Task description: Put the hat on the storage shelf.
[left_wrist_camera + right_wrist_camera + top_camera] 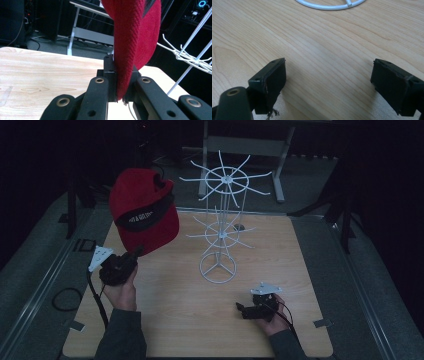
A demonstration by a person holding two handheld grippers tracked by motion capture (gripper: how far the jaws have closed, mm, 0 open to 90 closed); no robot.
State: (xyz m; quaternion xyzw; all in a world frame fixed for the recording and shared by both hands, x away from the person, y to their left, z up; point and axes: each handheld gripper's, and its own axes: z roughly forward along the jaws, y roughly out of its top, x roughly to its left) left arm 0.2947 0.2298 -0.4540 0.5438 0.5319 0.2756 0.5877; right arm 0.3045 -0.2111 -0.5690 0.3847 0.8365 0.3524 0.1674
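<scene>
- A white wire rack [221, 220] is standing upright near the middle of the wooden surface [165, 320]. It is the thing to find everything else by.
- The rack is showing two wheels of thin arms, one above the other, and a round ring for a foot.
- A red cap [142, 210] is hanging in the air to the left of the rack, up off the surface and not touching the rack.
- The cap is showing a dark band with small white letters, too small to read.
- The left gripper [131, 256] is sitting just under the cap, left of the rack's foot, with a hand around it.
- In the left gripper view, its jaws are squeezing tight on the bottom edge of the red cap [132, 42], and the cloth is rising straight up from between them.
- In that same view, some white arms of the rack [190, 57] are poking in at the right side.
- The right gripper [241, 309] is resting low by the surface, in front of the rack's foot and a bit to its right, with a hand holding it.
- In the right gripper view, its jaws are standing wide apart with bare wood between them.
- The white ring of the rack's foot [329, 5] is lying on the wood ahead of those jaws.
</scene>
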